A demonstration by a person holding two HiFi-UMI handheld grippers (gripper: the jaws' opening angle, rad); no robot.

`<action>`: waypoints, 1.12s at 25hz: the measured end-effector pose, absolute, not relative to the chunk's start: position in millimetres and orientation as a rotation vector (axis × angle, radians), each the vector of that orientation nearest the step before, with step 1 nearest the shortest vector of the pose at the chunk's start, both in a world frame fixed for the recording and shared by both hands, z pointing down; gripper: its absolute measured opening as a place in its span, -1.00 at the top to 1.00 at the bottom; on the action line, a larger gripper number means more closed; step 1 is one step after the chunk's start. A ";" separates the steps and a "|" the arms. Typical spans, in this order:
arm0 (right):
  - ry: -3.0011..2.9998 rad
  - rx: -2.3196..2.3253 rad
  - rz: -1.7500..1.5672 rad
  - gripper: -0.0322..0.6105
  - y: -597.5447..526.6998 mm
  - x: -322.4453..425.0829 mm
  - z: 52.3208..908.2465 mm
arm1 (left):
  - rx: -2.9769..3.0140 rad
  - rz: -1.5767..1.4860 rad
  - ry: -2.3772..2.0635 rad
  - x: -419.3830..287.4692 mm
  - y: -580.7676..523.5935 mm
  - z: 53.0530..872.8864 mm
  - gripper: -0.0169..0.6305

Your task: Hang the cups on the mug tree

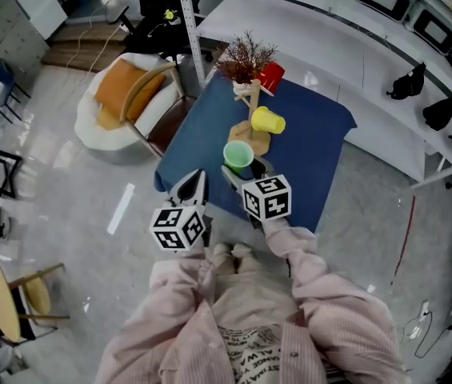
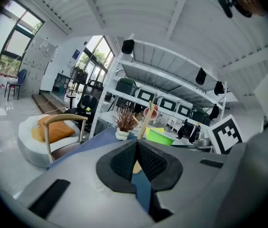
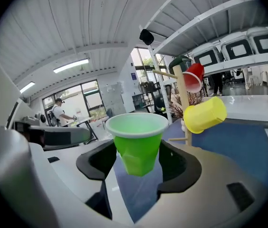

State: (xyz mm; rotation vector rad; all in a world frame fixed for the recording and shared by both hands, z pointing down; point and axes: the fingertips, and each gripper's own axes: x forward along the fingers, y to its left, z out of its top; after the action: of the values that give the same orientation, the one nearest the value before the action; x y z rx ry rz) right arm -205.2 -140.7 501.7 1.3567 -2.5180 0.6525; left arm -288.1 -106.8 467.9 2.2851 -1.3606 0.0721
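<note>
Right gripper: clamps green cup, short of mug tree. Left gripper: closed, empty. Risk: tapered cup slips out; approach may knock yellow cup off its peg.

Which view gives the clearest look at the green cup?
The right gripper view: the green cup fills the middle of the frame, upright, gripped between the jaws of the right gripper. The head view shows it small and from above, mostly its open mouth. The left gripper view catches only a distant green sliver.
</note>
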 end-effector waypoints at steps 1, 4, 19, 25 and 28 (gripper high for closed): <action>-2.525 1.358 0.668 0.05 -142.3 -206.1 497.1 | 2.292 0.071 -1.357 -288.8 -107.0 465.3 0.95; -2.547 1.368 0.708 0.05 -150.7 -207.0 483.8 | 2.315 0.068 -1.344 -290.2 -109.6 458.6 0.95; -2.564 1.455 0.924 0.05 -176.2 -218.8 451.3 | 2.402 0.025 -1.258 -308.0 -129.8 433.4 0.95; -2.580 1.478 1.006 0.05 -186.9 -219.8 444.6 | 2.442 0.011 -1.230 -309.4 -136.8 426.3 0.95; -2.596 1.475 1.036 0.05 -192.5 -222.0 435.3 | 2.454 0.008 -1.222 -310.8 -138.6 423.0 0.95</action>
State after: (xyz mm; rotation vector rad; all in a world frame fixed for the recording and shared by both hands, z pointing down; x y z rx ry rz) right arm -222.0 -192.5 435.3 1.4747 -2.5958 1.0362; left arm -310.8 -138.6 423.0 2.4541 -1.2223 0.0084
